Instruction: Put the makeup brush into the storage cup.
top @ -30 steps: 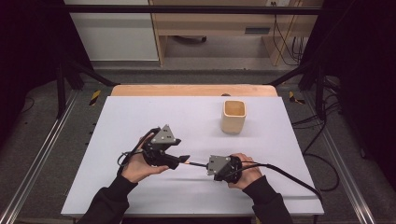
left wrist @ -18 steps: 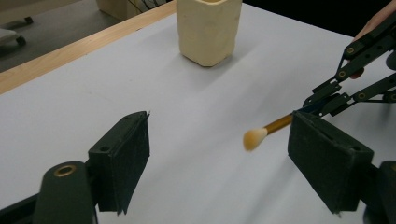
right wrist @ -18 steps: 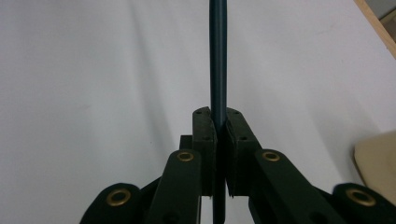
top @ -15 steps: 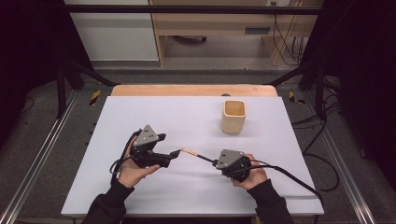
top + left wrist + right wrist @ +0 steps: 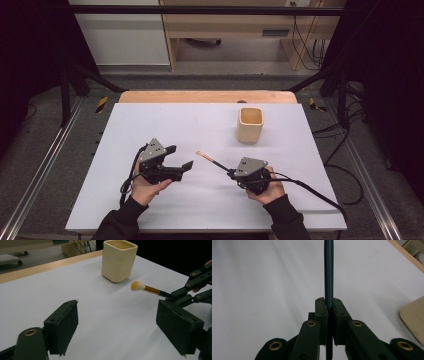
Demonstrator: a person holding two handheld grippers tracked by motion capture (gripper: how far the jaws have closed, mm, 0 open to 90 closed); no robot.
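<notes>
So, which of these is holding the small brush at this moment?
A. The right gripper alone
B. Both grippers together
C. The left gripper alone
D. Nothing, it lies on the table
A: the right gripper has its fingers shut on the brush, while the left gripper stands open and apart from it.

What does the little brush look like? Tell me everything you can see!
The brush is thin, with a soft, pale, rounded tuft at its tip, a shiny gold collar behind that, and a dark blue handle. The right gripper is shut on the handle, so the brush hangs above the white table without touching it. Its tuft points toward the open left gripper, and the cream cup stands apart, farther back.
</notes>
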